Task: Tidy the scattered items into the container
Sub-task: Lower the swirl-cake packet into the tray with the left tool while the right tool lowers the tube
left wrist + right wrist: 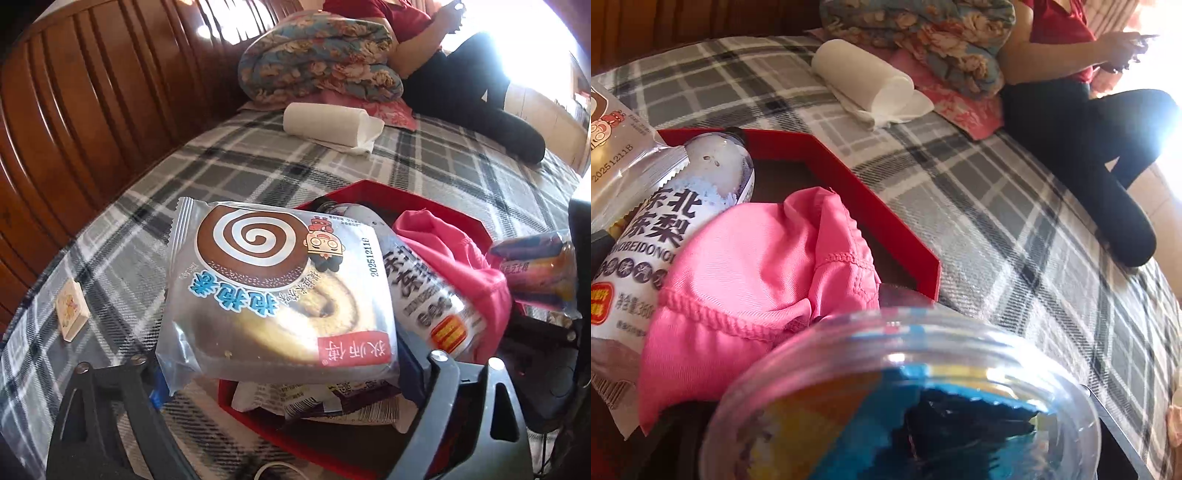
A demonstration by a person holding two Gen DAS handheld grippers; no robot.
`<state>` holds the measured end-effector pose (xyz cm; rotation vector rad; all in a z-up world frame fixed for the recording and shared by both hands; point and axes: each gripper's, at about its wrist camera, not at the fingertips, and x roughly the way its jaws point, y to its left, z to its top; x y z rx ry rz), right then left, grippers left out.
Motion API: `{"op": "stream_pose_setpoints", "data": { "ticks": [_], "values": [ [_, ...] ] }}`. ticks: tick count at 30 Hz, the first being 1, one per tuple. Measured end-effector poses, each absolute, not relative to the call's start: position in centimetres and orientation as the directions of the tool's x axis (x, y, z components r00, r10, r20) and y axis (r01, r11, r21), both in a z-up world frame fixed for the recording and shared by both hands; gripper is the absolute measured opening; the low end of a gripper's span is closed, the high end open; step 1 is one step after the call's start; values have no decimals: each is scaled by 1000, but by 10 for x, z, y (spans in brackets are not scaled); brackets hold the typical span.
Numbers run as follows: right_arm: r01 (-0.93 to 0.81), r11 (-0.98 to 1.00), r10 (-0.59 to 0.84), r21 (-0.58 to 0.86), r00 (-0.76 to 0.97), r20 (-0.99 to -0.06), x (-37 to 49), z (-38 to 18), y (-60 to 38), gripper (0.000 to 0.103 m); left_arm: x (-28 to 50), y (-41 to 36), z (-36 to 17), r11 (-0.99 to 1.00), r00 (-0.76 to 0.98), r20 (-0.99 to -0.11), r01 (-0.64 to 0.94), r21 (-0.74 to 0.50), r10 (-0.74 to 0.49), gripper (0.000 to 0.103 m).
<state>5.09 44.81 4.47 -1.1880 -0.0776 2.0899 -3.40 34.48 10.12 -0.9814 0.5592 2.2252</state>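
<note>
Atop red tray, glossy cake packet

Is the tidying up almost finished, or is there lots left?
Mostly done. The red box already holds the drink bottle and pink cloth. The left gripper has the swirl cake packet over the box; a clear plastic tub sits right before the right camera. Left out: the small card box on the blanket.
</note>
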Motion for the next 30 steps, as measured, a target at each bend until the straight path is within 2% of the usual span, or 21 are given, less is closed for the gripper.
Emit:
{"op": "stream_pose_setpoints", "data": {
  "ticks": [3, 7, 11, 14, 16, 19, 21, 30],
  "values": [
    [-558, -731, 625, -393, -317, -713, 52, 44, 445, 52, -33, 344, 94, -709, -525, -773, -690, 142, 356, 101],
    [-579, -714, 640, -395, -309, -703, 52, 43, 443, 52, -25, 342, 92, -696, -574, -740, -689, 204, 351, 103],
    [-565, -702, 660, -434, -289, -693, 48, 44, 440, 55, 0, 345, 90, -626, -692, -633, -674, 392, 348, 103],
    [-556, -697, 672, -453, -287, -682, 49, 46, 437, 61, 20, 344, 90, -588, -760, -543, -634, 502, 357, 103],
    [-568, -683, 687, -459, -287, -667, 51, 48, 435, 72, 28, 341, 91, -578, -776, -512, -623, 527, 369, 103],
    [-587, -674, 697, -448, -306, -649, 55, 53, 434, 83, 28, 334, 97, -592, -761, -526, -637, 494, 380, 103],
    [-586, -681, 692, -438, -322, -646, 56, 55, 432, 86, 24, 327, 104, -618, -752, -534, -640, 456, 386, 103],
    [-571, -684, 710, -455, -375, -596, 56, 66, 409, 92, 4, 287, 142, -711, -735, -541, -628, 317, 407, 103]
  ]
}}
